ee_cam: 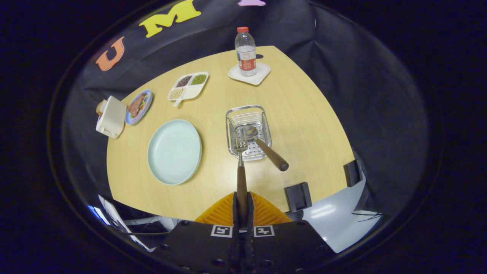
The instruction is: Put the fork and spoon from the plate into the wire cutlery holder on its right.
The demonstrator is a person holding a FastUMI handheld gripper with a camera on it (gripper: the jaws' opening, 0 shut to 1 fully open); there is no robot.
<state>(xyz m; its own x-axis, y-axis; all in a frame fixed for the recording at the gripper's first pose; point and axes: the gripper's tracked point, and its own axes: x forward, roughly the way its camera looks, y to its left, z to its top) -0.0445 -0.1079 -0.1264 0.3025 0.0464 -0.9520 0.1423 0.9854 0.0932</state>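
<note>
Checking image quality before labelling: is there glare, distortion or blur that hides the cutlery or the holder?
Gripper view: fisheye bends the table edge strongly; soft even light, faint shadows; glare on the pale floor only; the wire cutlery holder, spoon and fork read sharp; the tool, shut on the fork handle, is slightly soft.

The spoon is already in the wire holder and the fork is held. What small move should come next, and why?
Probably lower the fork a little further into the wire holder, then open. The hand-held gripper is shut on its brown handle, the tines sit at the holder's near edge beside the spoon, and the plate is bare.
</note>
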